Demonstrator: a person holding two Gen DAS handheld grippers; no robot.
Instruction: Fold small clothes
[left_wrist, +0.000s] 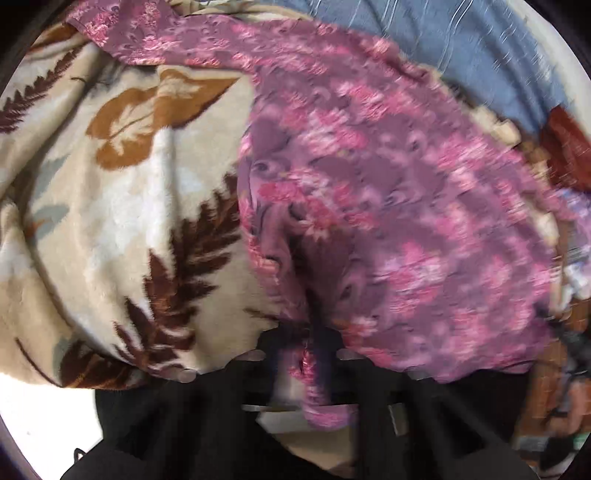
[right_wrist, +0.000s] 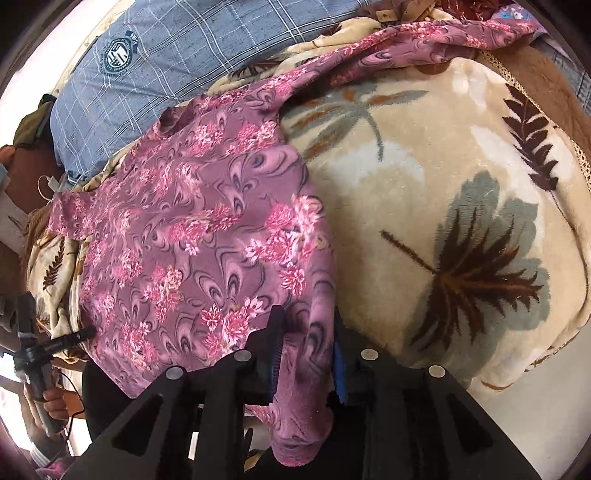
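Note:
A purple garment with pink flowers (left_wrist: 388, 192) lies spread on a beige leaf-print blanket (left_wrist: 122, 206). My left gripper (left_wrist: 306, 350) is shut on the garment's near edge; a fold of cloth hangs down between its fingers. The left wrist view is blurred by motion. In the right wrist view the same garment (right_wrist: 192, 236) stretches away to the upper right. My right gripper (right_wrist: 306, 332) is shut on its near right edge, and cloth hangs down between the fingers. The left gripper (right_wrist: 79, 336) shows at the far left, at the garment's left edge.
A blue checked cloth (right_wrist: 155, 62) with a round badge lies behind the garment. The blanket (right_wrist: 443, 206) bulges up to the right. A brown blanket edge (right_wrist: 546, 92) lies at the far right. Pale floor (right_wrist: 517, 413) shows at the lower right.

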